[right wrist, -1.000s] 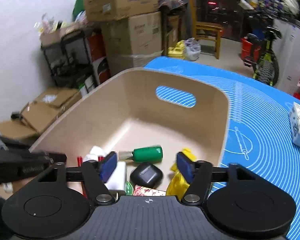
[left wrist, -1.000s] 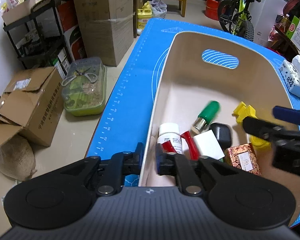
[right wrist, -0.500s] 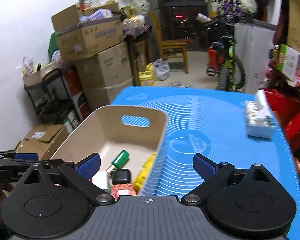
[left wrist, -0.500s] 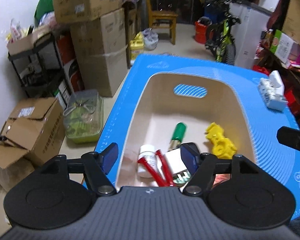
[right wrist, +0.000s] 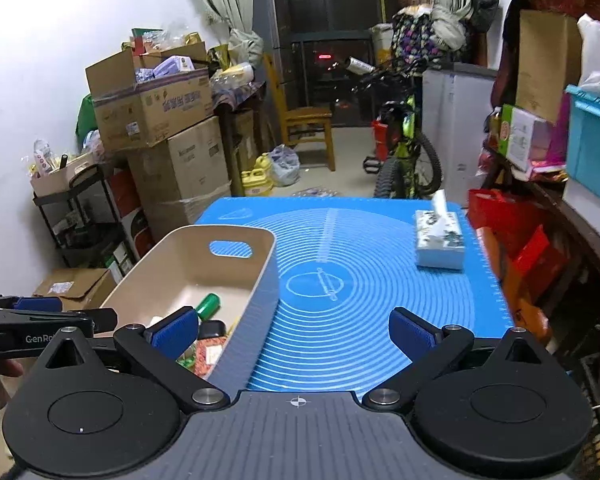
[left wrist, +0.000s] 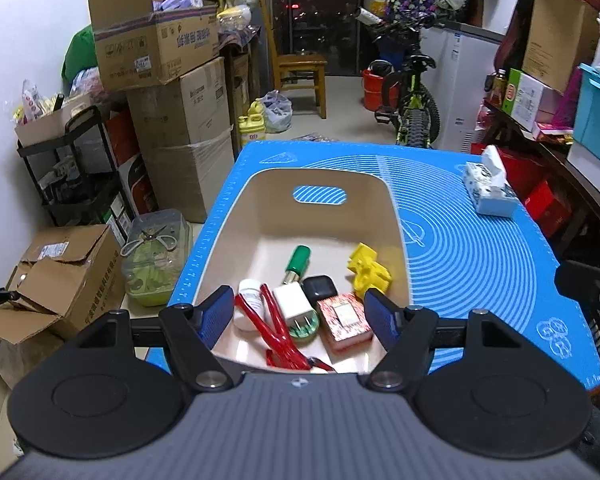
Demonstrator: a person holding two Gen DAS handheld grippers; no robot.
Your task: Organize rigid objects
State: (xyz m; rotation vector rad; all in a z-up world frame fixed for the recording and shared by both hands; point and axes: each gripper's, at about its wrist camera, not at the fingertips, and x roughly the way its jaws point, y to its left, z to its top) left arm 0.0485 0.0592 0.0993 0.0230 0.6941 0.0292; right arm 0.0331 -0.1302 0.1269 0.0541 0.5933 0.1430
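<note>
Both grippers empty: left gripper (left wrist: 298, 314) jaws spread, above the near end of the beige bin (left wrist: 396, 216) holding the sorted items; right gripper (right wrist: 294, 332) jaws opening over the blue mat (right wrist: 372, 280) (bin to its left, left hand nearer).

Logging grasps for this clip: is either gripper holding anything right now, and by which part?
Nothing is held. The left gripper and right gripper are open and empty; the right's jaws are opening.

Beige bin (left wrist: 396, 216) on blue mat, holding green tube (left wrist: 298, 261), yellow block (left wrist: 366, 270), red scissors (left wrist: 274, 324), white charger (left wrist: 294, 302)
</note>
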